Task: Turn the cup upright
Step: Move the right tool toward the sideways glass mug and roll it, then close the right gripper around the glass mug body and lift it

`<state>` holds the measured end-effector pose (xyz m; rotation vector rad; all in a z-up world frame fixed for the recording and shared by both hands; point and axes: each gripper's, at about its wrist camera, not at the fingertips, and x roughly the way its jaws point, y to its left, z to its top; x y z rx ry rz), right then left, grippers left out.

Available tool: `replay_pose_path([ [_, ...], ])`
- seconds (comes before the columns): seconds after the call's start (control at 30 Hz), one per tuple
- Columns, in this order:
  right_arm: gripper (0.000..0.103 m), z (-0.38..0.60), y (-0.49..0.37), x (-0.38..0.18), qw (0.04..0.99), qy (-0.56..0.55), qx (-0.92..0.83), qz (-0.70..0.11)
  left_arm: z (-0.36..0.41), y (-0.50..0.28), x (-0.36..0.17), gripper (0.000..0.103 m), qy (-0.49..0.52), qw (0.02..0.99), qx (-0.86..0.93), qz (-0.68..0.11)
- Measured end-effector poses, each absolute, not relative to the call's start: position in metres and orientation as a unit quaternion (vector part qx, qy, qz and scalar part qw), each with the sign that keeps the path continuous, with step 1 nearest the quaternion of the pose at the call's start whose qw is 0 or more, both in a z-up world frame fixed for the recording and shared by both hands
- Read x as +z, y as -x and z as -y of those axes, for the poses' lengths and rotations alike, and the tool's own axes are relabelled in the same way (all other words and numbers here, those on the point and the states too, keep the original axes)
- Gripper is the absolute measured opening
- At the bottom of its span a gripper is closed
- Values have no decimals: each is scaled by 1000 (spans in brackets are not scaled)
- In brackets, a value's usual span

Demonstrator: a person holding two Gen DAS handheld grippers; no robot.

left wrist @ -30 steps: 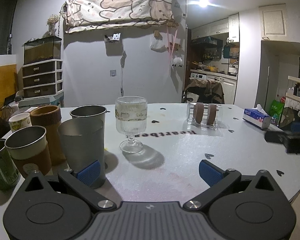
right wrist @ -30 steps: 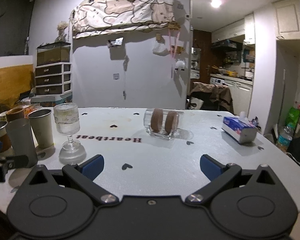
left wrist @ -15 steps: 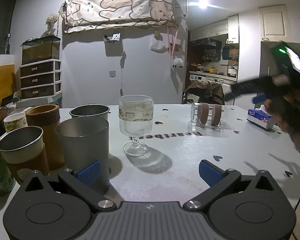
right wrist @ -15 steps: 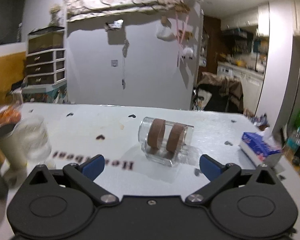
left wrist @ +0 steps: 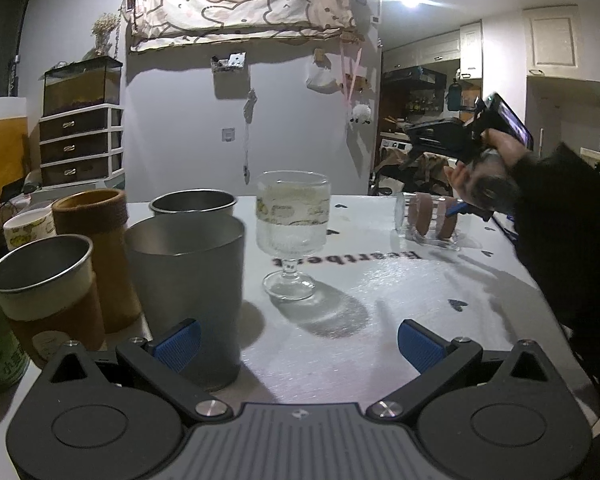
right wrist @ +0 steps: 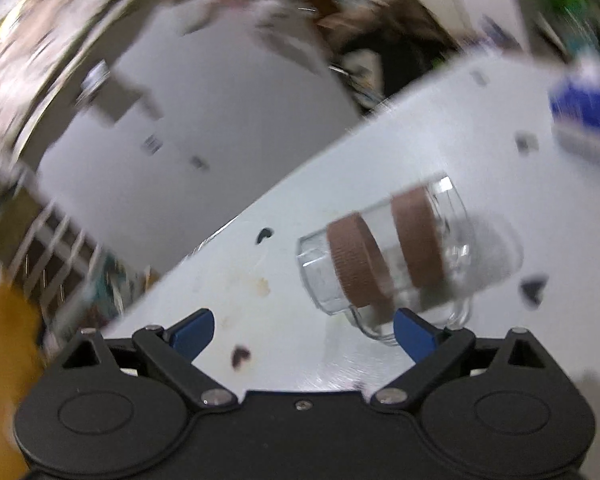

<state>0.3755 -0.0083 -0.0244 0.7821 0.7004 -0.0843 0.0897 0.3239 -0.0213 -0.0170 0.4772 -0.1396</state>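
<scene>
In the last second your right tongs (right wrist: pixel 302 330) have swung off the level view they had of the desk (right wrist: pixel 400 152) and rolled hard over, so the whole scene now sits tilted and blurred in the right wrist view, and the clear glass cup (right wrist: pixel 384 256) with its two brown bands has grown from a small shape mid-desk to something close under the fingers. That reads as the approach for the grasp, wrist pre-turned for the flip; the cup itself is unmoved, lying on its side on the desk. Your right tongs are spread wide and hold nothing: the cup sits off to the right of the gap, its handle just at the right blue pad (right wrist: pixel 414 332), not between the pads. Your left tongs (left wrist: pixel 298 340) have barely shifted, open and empty, low at the near edge beside the grey tumbler (left wrist: pixel 186 276), well apart from the cup (left wrist: pixel 428 220).
</scene>
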Motion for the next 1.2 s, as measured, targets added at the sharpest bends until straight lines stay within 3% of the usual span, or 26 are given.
replay_pose_path([
  [0.27,95,14,-396,-54,780,-528,-185,-281,-344,-97,-26,103,17,967,-49,-249],
  [0.5,88,7,-406,-67,736,-574,-244,-263,-353,-104,-29,103,20,965,-43,-258],
  [0.8,83,15,-414,-76,751,-556,-228,-274,-355,-105,-29,103,26,965,-39,-260],
  [1.2,78,14,-361,-64,790,-462,-15,-402,-346,-84,-22,103,35,967,-45,-246],
])
